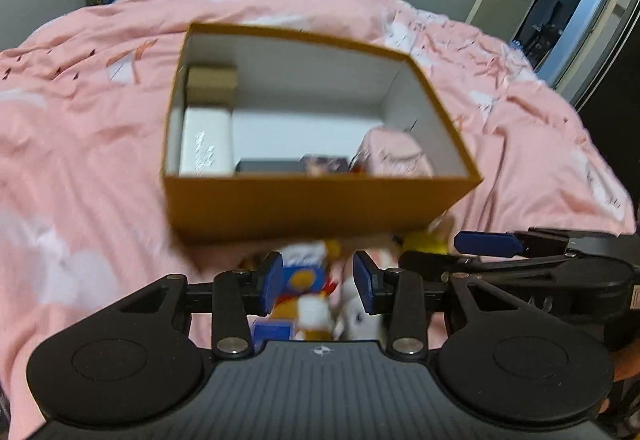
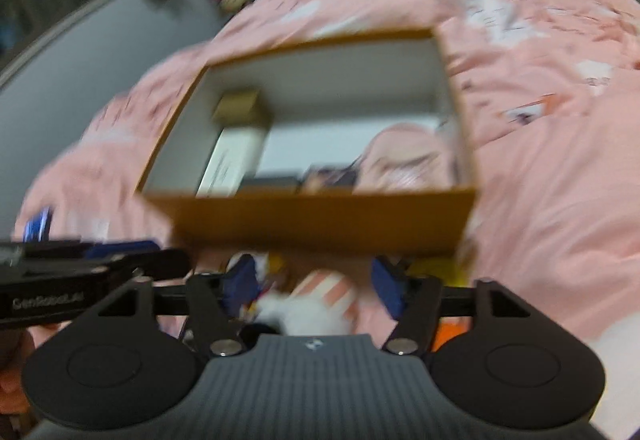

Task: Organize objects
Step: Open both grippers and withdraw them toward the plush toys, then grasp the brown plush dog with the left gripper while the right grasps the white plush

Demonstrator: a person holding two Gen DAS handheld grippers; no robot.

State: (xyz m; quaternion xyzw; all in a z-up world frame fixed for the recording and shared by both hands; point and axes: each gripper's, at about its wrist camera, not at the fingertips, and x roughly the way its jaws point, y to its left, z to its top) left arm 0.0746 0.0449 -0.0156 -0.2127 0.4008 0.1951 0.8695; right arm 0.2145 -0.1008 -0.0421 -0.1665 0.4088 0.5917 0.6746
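just before the orange box (image 1: pixel 304 200) on the bed (image 1: pixel 80 144), left gripper (image 1: pixel 318 282) and right gripper (image 2: pixel 312 282) both spread apart over blurred toys (image 1: pixel 308 292).

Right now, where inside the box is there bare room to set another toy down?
The orange box has bare floor in its middle and far right, between the white carton at the left wall and the pink item. The near edge is crowded: a dark case and small items line it.

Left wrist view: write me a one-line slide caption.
Left tool open over a blue-and-orange plush toy on the pink bedspread, facing an open orange box already holding several items.
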